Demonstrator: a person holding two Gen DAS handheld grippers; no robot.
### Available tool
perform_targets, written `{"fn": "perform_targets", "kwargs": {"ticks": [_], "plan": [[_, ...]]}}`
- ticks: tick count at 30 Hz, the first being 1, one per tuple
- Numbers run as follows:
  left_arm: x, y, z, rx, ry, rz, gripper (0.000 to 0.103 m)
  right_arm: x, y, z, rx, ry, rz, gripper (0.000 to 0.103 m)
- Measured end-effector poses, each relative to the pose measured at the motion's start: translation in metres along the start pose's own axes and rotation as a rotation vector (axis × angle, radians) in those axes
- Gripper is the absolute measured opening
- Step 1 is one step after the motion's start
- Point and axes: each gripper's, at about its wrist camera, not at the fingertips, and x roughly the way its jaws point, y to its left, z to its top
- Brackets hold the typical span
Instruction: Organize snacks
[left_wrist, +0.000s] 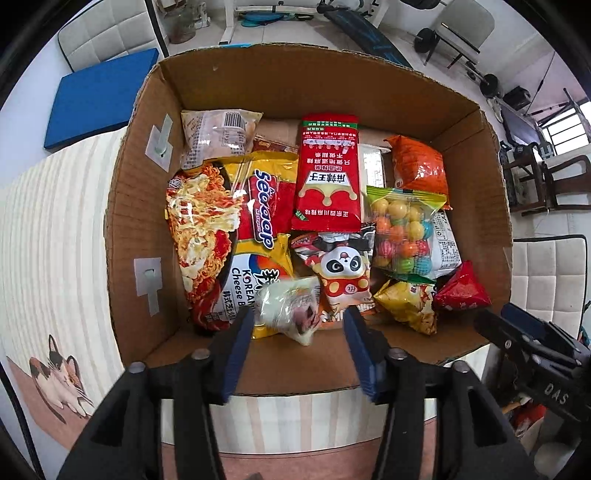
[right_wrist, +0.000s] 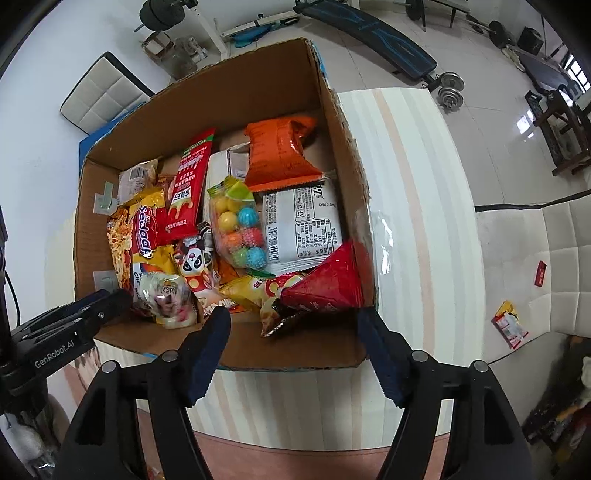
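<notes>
Snacks piled in an open cardboard box on a striped tabletop.

A small pale, blurred packet sits between the left gripper fingers, untouched by either pad; its print is unreadable. The jaws stand partly apart. A glossy red triangular pouch, smeared by motion, lies at the box's near right corner, beyond the right gripper, whose jaws are wide and empty. Behind lie crinkly foil and plastic: a noodle pack at the left, a clear bag of coloured balls, an orange bag at the far right. Lower packets are half buried.
</notes>
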Motion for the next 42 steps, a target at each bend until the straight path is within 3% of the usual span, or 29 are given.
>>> {"fn": "perform_targets", "kwargs": {"ticks": [1, 3, 7, 17, 25, 34, 42], "plan": [[0.0, 0.0, -0.002, 0.002, -0.002, -0.001, 0.07, -0.001, 0.001, -0.001, -0.004, -0.001, 0.003, 0.084], [-0.002, -0.001, -0.006, 0.006, -0.01, 0.004, 0.079, -0.003, 0.005, -0.003, -0.016, -0.006, 0.002, 0.091], [-0.008, -0.002, -0.014, 0.019, -0.029, 0.027, 0.091, -0.008, 0.011, -0.009, -0.042, -0.031, -0.02, 0.094], [-0.023, 0.0, -0.029, 0.022, -0.09, 0.072, 0.091, -0.017, 0.017, -0.022, -0.052, -0.062, -0.064, 0.097], [-0.07, -0.001, -0.052, 0.018, -0.218, 0.082, 0.091, -0.06, 0.03, -0.049, -0.074, -0.154, -0.062, 0.097], [-0.138, -0.01, -0.114, 0.03, -0.38, 0.077, 0.091, -0.134, 0.045, -0.11, -0.116, -0.295, -0.055, 0.097], [-0.183, -0.015, -0.174, 0.056, -0.476, 0.106, 0.091, -0.183, 0.046, -0.174, -0.121, -0.37, -0.041, 0.097]]}}
